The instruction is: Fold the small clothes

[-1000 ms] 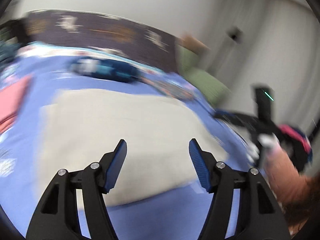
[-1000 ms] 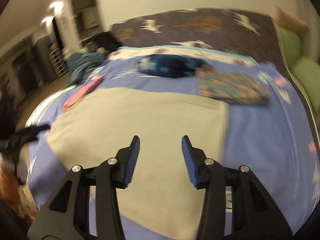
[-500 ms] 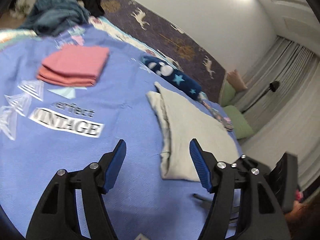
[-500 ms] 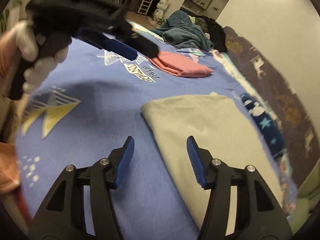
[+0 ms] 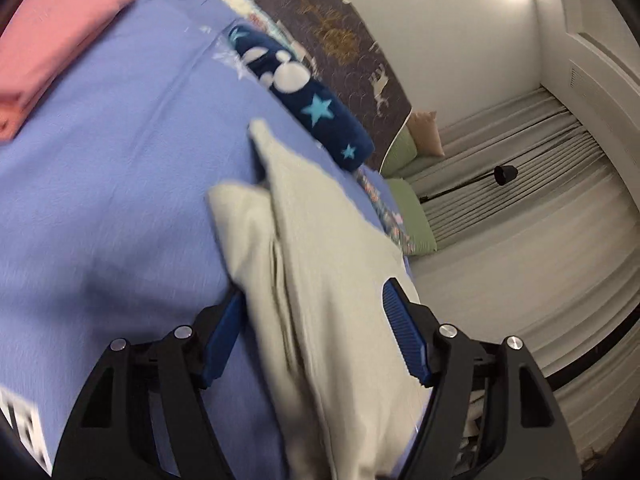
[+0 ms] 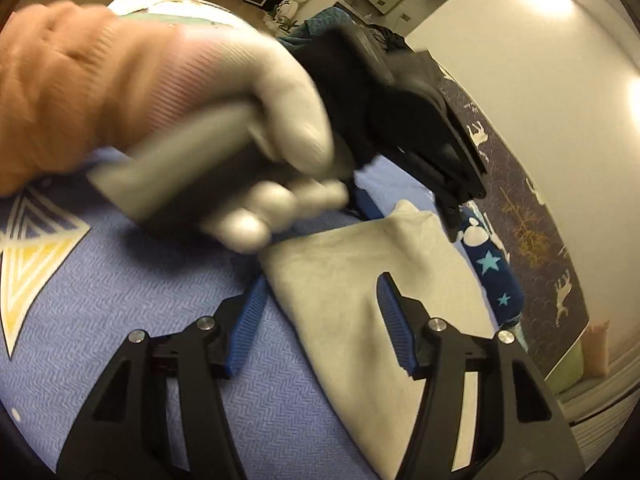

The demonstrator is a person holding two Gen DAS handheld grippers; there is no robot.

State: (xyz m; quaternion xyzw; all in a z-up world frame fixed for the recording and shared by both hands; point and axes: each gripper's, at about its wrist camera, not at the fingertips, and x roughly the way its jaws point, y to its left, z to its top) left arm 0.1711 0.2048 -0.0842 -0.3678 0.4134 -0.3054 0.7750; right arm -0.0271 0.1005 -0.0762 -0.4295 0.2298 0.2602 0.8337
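Cloth (image 5: 320, 280) lies half-folded on the bed (image 5: 120, 160) — both claws, left (image 5: 312, 336) and right (image 6: 320, 320), spread astride its edge, nothing pinched (right just widened); another fold likely remains, beside finished pink stack (image 5: 52, 40).

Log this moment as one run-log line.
stage: approaching fold | left tongs: open, straddling beige garment edge | right tongs: open, just widening, over same garment, nothing gripped | folded pink garment: set aside on blue bedspread

Beige garment (image 5: 320, 280) (folded lengthwise), flat on blue bedspread (image 5: 120, 160)
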